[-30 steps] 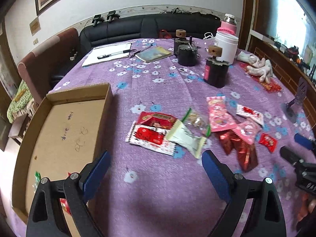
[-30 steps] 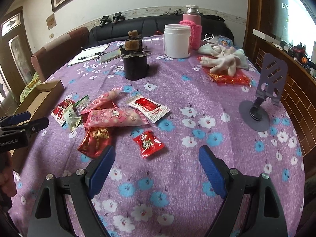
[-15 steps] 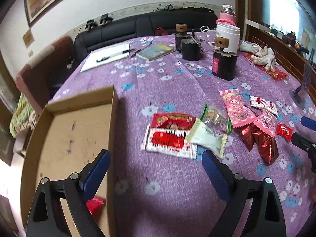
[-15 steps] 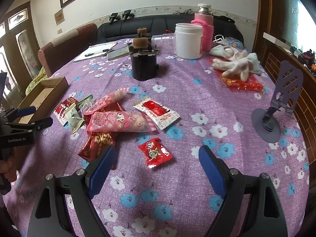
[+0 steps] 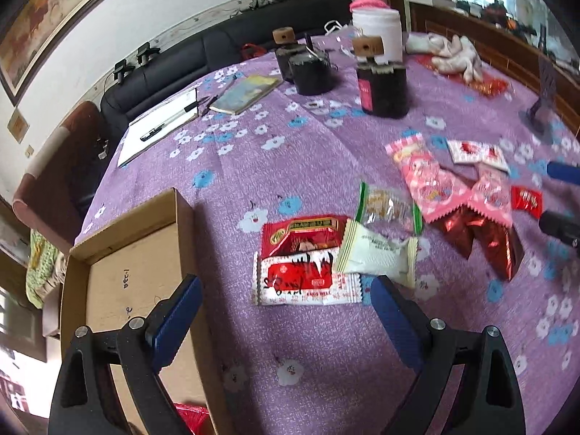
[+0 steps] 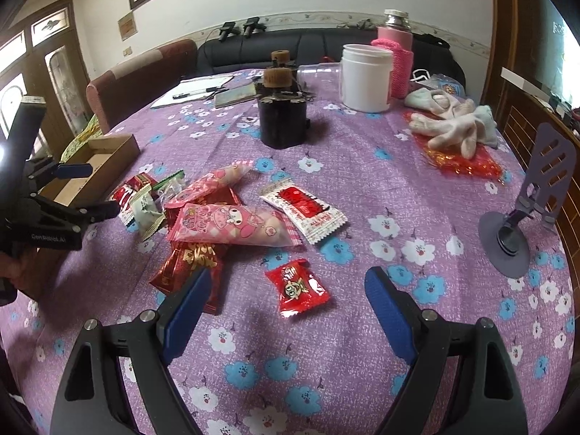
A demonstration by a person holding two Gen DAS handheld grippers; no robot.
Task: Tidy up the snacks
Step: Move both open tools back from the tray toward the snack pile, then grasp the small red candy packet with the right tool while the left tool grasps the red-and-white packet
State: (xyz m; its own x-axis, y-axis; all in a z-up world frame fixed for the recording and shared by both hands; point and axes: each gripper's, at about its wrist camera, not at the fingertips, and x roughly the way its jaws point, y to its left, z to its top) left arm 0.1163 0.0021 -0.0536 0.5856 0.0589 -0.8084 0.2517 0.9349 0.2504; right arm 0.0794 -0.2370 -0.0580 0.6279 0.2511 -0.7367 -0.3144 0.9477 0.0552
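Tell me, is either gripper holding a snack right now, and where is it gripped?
Nothing is held. The left gripper and right gripper both stand open above the table, with no snack between their pads.

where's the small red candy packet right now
In the right wrist view the small red candy packet lies alone on the purple tablecloth, just ahead of the open right gripper, right of the dark red foil packet.
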